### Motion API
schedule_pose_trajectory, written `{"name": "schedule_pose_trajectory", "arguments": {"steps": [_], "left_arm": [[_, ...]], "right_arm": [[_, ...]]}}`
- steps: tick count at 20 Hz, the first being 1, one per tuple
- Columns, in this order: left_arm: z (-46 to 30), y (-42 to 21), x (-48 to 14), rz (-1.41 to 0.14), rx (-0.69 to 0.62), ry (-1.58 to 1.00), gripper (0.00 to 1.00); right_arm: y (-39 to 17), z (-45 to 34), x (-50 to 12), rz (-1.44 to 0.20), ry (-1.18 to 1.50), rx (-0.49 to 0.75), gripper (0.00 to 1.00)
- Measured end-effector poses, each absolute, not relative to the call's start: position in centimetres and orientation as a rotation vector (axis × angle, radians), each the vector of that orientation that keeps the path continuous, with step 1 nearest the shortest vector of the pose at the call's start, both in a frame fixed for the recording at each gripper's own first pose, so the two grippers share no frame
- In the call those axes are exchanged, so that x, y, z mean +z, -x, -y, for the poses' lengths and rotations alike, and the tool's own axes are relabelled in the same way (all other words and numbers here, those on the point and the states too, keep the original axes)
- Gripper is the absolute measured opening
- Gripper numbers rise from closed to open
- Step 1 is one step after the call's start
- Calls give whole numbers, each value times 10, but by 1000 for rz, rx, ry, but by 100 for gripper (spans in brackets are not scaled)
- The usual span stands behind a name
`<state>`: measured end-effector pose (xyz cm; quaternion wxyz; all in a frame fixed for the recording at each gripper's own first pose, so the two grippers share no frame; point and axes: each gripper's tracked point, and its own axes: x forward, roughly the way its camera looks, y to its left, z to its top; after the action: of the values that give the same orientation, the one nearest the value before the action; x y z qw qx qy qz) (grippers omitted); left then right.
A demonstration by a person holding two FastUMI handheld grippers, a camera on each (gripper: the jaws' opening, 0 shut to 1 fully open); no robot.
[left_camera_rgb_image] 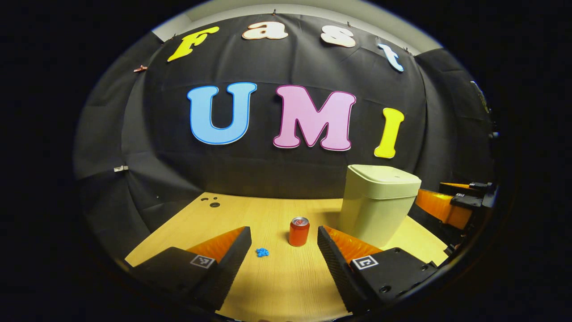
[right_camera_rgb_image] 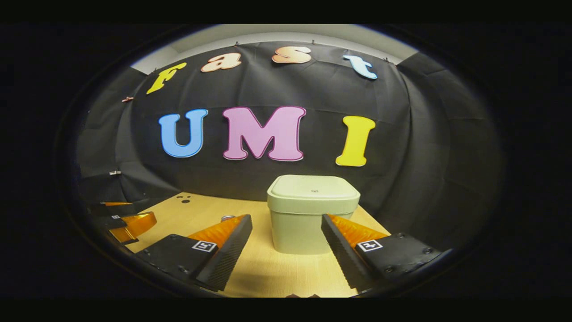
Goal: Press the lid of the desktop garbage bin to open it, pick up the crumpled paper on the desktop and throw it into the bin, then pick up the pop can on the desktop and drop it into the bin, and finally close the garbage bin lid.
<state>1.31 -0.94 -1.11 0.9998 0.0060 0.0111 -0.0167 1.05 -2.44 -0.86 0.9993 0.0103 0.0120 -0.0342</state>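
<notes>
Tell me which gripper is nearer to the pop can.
Left. The left gripper is open with the pop can just ahead between its fingers. The right gripper faces the bin, the can off to its left.

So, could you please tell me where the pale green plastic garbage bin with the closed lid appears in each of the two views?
Left gripper view: the pale green plastic garbage bin stands right of centre, behind the right finger of the left gripper.
Right gripper view: it sits at centre, framed between the fingers of the right gripper.
Shared landmark: the small dark holes at the wooden table's far left corner.
</notes>
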Motion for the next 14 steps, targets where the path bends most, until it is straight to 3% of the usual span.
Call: {"name": "schedule_pose_trajectory", "arguments": {"steps": [14], "left_arm": [[12,-35,-21,-55,-34,-26,96]], "right_arm": [[-34,23,-9,-31,-10,-56,96]]}}
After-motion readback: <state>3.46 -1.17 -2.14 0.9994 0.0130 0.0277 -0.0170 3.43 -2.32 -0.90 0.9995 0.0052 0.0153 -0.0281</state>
